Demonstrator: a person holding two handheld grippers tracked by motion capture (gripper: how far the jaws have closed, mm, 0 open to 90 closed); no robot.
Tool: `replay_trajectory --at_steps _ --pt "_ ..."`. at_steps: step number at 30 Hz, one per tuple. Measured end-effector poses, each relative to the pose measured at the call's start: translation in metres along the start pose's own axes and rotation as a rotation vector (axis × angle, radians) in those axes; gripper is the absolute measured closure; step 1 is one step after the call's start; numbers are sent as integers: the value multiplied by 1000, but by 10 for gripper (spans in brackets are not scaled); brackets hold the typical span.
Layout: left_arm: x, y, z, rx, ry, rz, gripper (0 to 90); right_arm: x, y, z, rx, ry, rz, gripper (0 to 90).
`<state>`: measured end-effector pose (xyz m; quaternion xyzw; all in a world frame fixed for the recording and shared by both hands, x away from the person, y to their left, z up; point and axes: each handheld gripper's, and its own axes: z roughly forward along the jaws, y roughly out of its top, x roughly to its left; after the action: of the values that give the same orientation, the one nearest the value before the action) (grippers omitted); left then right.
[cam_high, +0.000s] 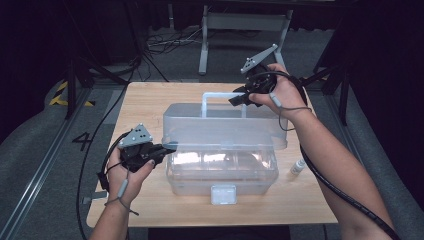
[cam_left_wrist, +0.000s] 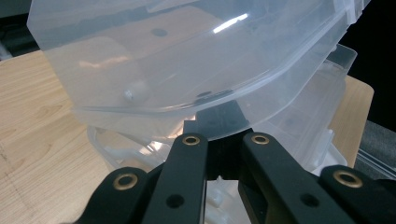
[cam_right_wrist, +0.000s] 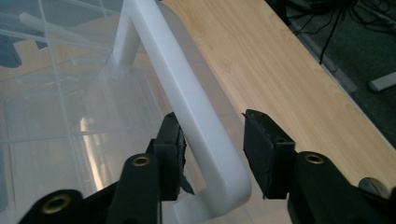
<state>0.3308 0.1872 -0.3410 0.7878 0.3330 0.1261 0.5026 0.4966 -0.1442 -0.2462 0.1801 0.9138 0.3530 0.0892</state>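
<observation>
A clear plastic storage box (cam_high: 220, 175) stands in the middle of the wooden table (cam_high: 150, 105). Its clear lid (cam_high: 225, 125) is raised off the base at the front and carries a white handle (cam_high: 220, 95) on top. My left gripper (cam_high: 165, 149) is at the lid's left edge. In the left gripper view, its jaws (cam_left_wrist: 219, 135) are shut on the rim of the lid (cam_left_wrist: 187, 56). My right gripper (cam_high: 239, 98) is at the handle's right end. There the handle (cam_right_wrist: 187, 102) passes between the jaws (cam_right_wrist: 212, 135), and a gap shows at the right pad (cam_right_wrist: 261, 149).
A white latch (cam_high: 223, 194) sits on the box's front wall. A small white bottle (cam_high: 298, 166) lies on the table to the right of the box. Cables and a grey stand leg (cam_high: 203, 45) are on the floor beyond the table's far edge.
</observation>
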Motion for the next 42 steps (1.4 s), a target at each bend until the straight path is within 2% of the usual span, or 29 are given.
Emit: replay_trajectory --at_steps 4,7,8,11,17,25,32,37,42 --pt "0 1 0 2 0 -1 898 1 0 -4 -30 -10 -3 517" --pt "1 2 -1 7 5 1 897 6 -2 -13 -84 -9 3 460" --pt "1 2 -1 7 5 1 898 6 -2 -13 -84 -9 3 460" --pt "1 4 0 8 7 2 898 13 -3 -24 -134 -64 -14 450" --pt "3 7 -1 11 0 3 898 20 -8 -47 -218 -94 1 452" --pt "7 13 -1 19 -15 -3 898 28 -23 -72 -256 -115 17 453" --pt "9 17 -1 16 -19 0 898 39 -38 -90 -289 -114 25 454" --pt "11 20 -1 7 -17 1 898 51 -53 -102 -309 -105 33 487" --pt "12 22 0 1 -17 -1 898 64 -74 -117 -315 -101 43 638"
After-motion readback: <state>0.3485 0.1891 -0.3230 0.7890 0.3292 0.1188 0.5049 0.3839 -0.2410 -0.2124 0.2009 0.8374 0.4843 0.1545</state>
